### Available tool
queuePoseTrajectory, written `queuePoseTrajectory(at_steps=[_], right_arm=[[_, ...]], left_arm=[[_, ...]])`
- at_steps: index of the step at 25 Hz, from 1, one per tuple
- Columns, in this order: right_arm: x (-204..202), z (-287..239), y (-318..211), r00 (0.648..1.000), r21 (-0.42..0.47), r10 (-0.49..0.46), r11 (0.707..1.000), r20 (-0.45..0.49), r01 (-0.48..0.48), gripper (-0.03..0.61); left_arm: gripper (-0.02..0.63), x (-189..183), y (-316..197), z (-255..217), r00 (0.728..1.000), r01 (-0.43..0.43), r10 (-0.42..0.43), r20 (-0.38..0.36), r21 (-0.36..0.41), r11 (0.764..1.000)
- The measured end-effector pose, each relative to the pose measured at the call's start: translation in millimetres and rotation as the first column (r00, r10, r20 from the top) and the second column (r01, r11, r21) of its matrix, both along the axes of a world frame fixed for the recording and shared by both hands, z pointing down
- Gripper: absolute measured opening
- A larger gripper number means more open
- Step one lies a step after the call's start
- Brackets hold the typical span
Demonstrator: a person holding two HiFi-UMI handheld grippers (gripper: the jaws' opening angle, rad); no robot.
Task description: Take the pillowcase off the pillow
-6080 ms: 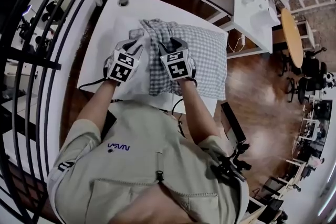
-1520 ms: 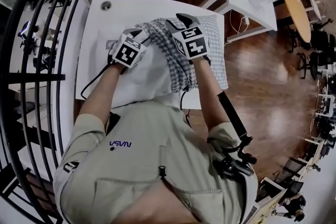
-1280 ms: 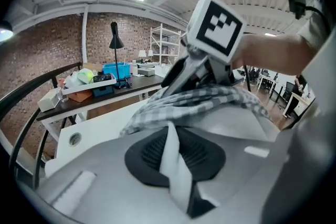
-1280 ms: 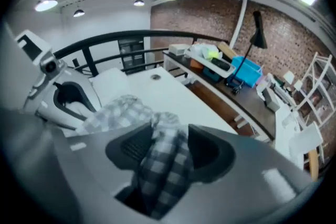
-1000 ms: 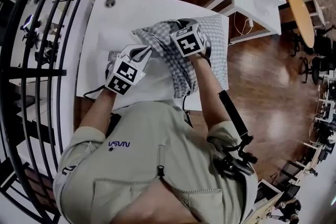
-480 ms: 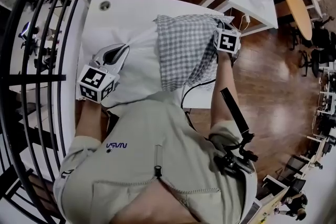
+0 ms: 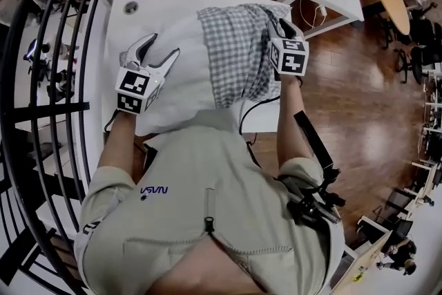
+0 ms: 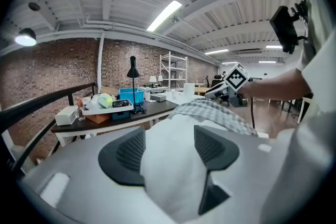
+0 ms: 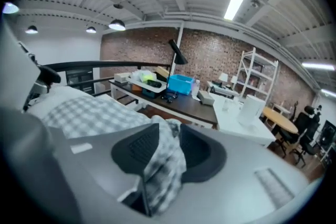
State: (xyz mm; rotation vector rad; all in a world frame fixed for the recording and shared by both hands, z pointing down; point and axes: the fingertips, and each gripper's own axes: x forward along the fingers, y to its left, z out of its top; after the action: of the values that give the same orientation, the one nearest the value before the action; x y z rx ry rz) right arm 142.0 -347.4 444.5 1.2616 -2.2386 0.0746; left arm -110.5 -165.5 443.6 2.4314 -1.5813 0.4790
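left claw [image 8: 169,150] just opened wide, pillow [image 7: 183,79] between | right claw [image 9: 167,149] just opened partway, pillowcase [image 7: 235,52] between

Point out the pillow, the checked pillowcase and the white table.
pillow [image 7: 183,79], head view, middle of its bare white part.
pillowcase [image 7: 235,52], head view, middle of the checked cloth.
table [image 7: 162,5], head view, bare top beyond the pillow.
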Motion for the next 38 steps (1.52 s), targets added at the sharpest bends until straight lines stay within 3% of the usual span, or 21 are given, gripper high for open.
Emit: queuePoseTrajectory(at_steps=[3, 6, 10, 12, 14, 17, 18, 19, 24, 27, 29, 32, 38], right_arm=[[-15, -11, 62, 0.995, 0.025, -0.048, 0.999, 0.091, 0.045, 0.126], [-25, 4, 129, 0.987, -0.016, -0.080, 0.996, 0.142, 0.083, 0.126], [-24, 41, 198, 0.988, -0.133, -0.100, 0.984, 0.119, 0.116, 0.147], [-25, 59, 225, 0.989, -0.185, -0.118, 0.974, 0.093, 0.133, 0.153], [-29, 85, 243, 0.989, -0.230, -0.136, 0.962, 0.060, 0.147, 0.181], [-38, 114, 239, 0.993, -0.240, -0.120, 0.963, 0.011, 0.119, 0.176], [-39, 115, 234, 0.994, -0.224, -0.108, 0.969, -0.017, 0.102, 0.127], [-37, 111, 230, 0.994, -0.203, -0.098, 0.975, -0.044, 0.087, 0.015], [-10, 65, 204, 0.999, -0.081, -0.017, 0.997, -0.044, 0.014, 0.011], [16, 30, 180, 0.998, 0.000, 0.033, 0.999, -0.047, -0.033, 0.009], [33, 18, 170, 0.996, 0.031, 0.064, 0.998, -0.066, -0.062, 0.009], [60, 26, 167, 0.987, 0.015, 0.121, 0.993, -0.105, -0.120, 0.009], [107, 118, 188, 0.955, -0.161, 0.220, 0.954, -0.198, -0.253, 0.008]], left_arm=[[0.278, 35, 28, -10, 0.992, -0.109, 0.108, 0.064, 0.001, 0.994], [0.288, 82, 64, 8, 0.966, -0.238, 0.242, 0.089, -0.056, 0.970], [0.304, 130, 94, 58, 0.936, -0.324, 0.342, 0.078, -0.181, 0.929], [0.310, 135, 96, 81, 0.928, -0.322, 0.354, 0.116, -0.227, 0.919], [0.300, 130, 93, 99, 0.923, -0.297, 0.345, 0.172, -0.254, 0.921], [0.125, 118, 82, 104, 0.926, -0.251, 0.305, 0.222, -0.243, 0.937], [0.060, 113, 80, 101, 0.930, -0.242, 0.293, 0.219, -0.234, 0.942], [0.014, 108, 78, 94, 0.936, -0.234, 0.281, 0.211, -0.220, 0.947], [0.012, 74, 53, 22, 0.966, -0.158, 0.166, 0.198, -0.054, 0.986], [0.012, 59, 42, -17, 0.979, -0.108, 0.100, 0.175, 0.032, 0.994], [0.012, 48, 43, -28, 0.987, -0.082, 0.074, 0.140, 0.047, 0.996], [0.012, 37, 54, -22, 0.993, -0.072, 0.070, 0.100, 0.014, 0.997], [0.012, 36, 82, 53, 0.998, -0.067, 0.066, -0.010, -0.167, 0.984]])
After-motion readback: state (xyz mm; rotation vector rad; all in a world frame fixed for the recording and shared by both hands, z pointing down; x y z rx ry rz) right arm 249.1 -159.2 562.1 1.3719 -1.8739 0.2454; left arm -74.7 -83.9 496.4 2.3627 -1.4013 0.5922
